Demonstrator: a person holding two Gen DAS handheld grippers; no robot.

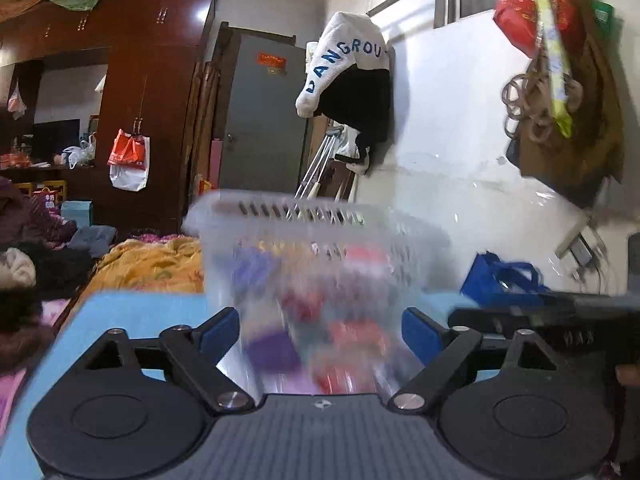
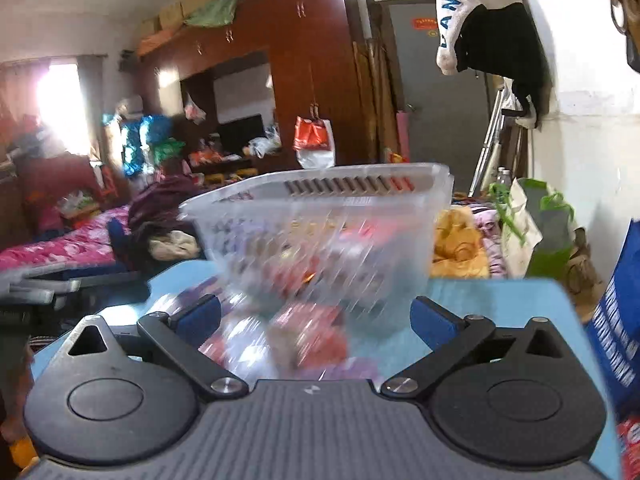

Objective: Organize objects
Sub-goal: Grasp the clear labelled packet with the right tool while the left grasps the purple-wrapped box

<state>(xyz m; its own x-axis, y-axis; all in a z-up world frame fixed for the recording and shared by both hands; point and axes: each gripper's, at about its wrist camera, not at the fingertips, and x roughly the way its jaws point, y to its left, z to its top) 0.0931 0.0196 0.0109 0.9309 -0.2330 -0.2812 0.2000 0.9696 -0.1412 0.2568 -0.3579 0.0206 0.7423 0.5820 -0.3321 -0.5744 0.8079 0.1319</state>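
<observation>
A clear plastic basket (image 1: 280,216) with a slotted rim stands on a light blue table (image 1: 140,312), blurred by motion. It holds several red, purple and orange packets (image 1: 276,348). My left gripper (image 1: 320,332) is open, its blue pads on either side of the basket's near wall. In the right wrist view the same basket (image 2: 320,188) stands ahead, with loose red and purple packets (image 2: 308,336) on the table (image 2: 500,300) between my fingers. My right gripper (image 2: 318,320) is open and holds nothing.
A bed with yellow and pink bedding (image 1: 148,260) lies behind the table. A blue bag (image 1: 500,276) stands at the right by the white wall. A dark wardrobe (image 1: 152,100), a grey door (image 1: 260,120) and hanging clothes (image 1: 352,72) are further back.
</observation>
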